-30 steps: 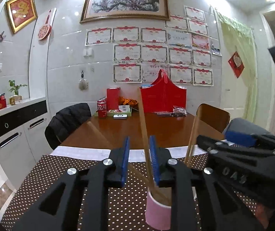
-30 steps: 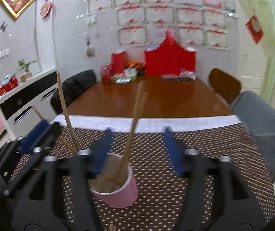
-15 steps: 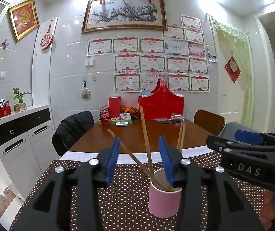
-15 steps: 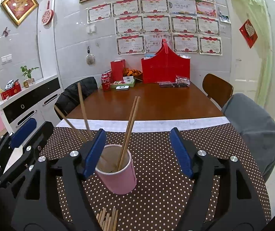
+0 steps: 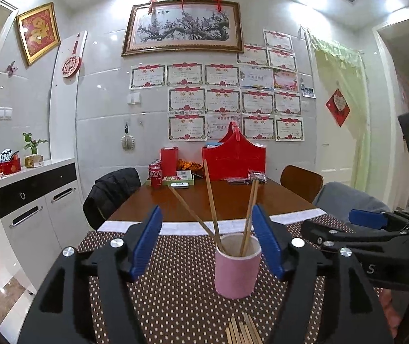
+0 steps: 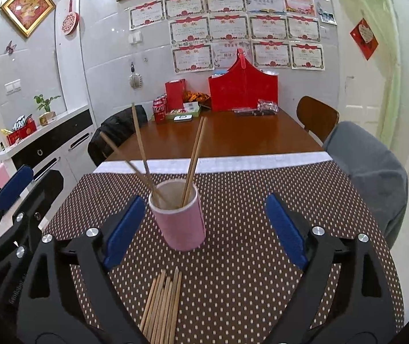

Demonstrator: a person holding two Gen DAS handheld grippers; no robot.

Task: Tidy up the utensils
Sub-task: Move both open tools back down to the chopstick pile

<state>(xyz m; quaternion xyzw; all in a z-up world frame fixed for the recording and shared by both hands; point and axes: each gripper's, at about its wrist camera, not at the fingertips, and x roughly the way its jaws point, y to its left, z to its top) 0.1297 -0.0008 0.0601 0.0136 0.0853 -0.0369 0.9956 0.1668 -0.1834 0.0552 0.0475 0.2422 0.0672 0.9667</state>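
Standing wider than a second ago, both sets of jaws have just been opening and grip nothing. The left gripper (image 5: 207,239) had a chopstick between its pads then; now the pink cup (image 5: 237,266) sits clear of them, lower centre, smaller in both views. The right gripper (image 6: 204,226) frames that cup on the dotted worktop (image 6: 247,272). Four chopsticks (image 6: 194,157) lean in it. The loose bundle (image 6: 163,306) runs off the bottom edge, so its count is unclear.
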